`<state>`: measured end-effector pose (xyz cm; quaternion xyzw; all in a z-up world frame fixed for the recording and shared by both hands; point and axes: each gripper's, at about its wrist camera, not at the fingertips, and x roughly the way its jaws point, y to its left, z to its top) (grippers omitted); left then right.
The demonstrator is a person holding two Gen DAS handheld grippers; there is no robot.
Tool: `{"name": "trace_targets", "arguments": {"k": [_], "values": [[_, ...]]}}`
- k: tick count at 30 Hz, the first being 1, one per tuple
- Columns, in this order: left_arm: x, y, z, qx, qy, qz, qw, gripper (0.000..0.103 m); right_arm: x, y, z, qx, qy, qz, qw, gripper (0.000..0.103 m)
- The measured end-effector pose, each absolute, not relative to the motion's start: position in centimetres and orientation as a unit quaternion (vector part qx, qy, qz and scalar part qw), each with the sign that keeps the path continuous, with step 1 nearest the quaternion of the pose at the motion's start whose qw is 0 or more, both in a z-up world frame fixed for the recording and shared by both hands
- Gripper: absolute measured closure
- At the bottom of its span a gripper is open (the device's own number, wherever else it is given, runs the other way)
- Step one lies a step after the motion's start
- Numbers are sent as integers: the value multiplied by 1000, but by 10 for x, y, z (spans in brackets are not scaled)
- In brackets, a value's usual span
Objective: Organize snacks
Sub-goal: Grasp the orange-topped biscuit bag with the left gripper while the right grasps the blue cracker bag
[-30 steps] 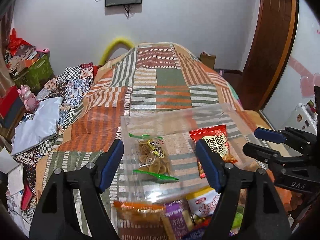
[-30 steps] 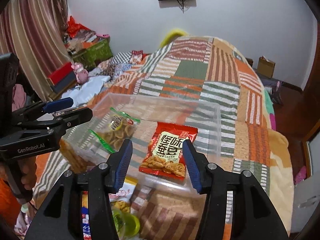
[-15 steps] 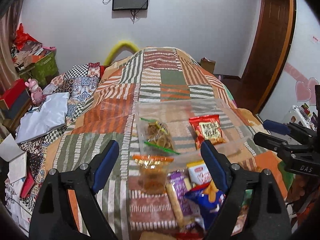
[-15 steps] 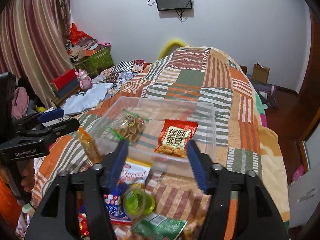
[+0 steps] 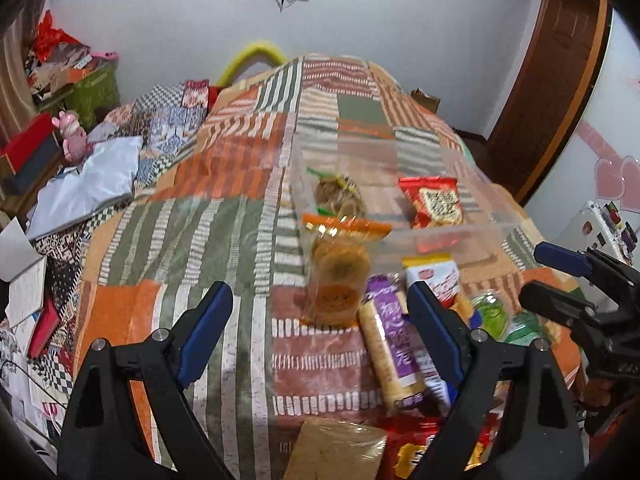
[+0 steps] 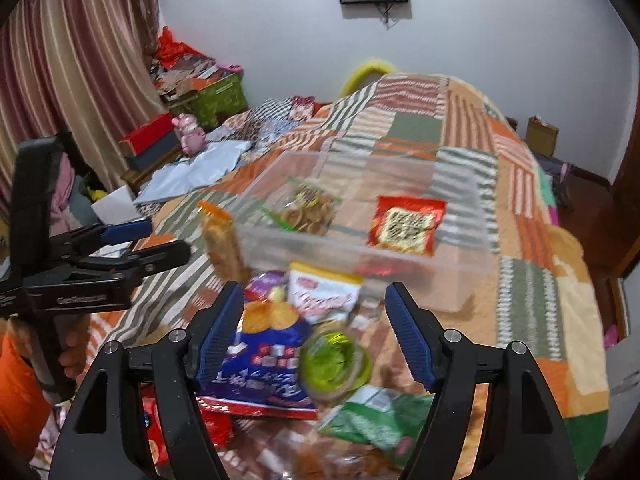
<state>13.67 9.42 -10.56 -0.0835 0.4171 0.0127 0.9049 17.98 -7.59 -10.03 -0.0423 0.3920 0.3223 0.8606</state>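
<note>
A clear plastic bin (image 5: 460, 240) (image 6: 276, 242) sits on the patchwork bed. In it lie a green-ended bag of chips (image 5: 340, 196) (image 6: 308, 210) and a red pack (image 5: 436, 202) (image 6: 404, 226). My left gripper (image 5: 316, 296) (image 6: 164, 238) hangs above the bed with jaws opening and nothing pressed between them. An orange-topped biscuit bag (image 5: 336, 276) (image 6: 220, 240) stands just ahead of it. My right gripper (image 6: 315, 294) (image 5: 534, 272) hovers over the snack pile, jaws opening and nothing gripped. Under it are a blue chip bag (image 6: 264, 368) and a green cup (image 6: 336, 364).
More snacks lie before the bin: a purple wafer pack (image 5: 390, 340), a white and yellow pack (image 6: 324, 292), a green pack (image 6: 380, 416). Boxes and a pink toy (image 6: 188, 134) crowd the floor at the left. A wooden door (image 5: 548, 80) stands at the right.
Both grippers have drawn back from the bin toward the near end of the bed, bringing the snack pile into view. Both pairs of jaws stand wider than before.
</note>
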Motion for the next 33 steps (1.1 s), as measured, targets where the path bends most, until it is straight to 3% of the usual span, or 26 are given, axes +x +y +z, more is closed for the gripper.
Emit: {"name": "trace_targets", "arguments": {"k": [5,15,22,33], "values": [[144,95,-119,-80,428,12,900,16,175,-64,-114,-43,406,342,846,33],[171,87,-131,-75,438,11,896,34,174,-53,-134,-37,445,365,817,39],[181,85,-140,-83,447,-1,891,63,181,-48,-145,-26,468,372,802,48],[160,83,-121,-71,418,5,906,64,178,-51,-140,-22,460,367,808,58]]}}
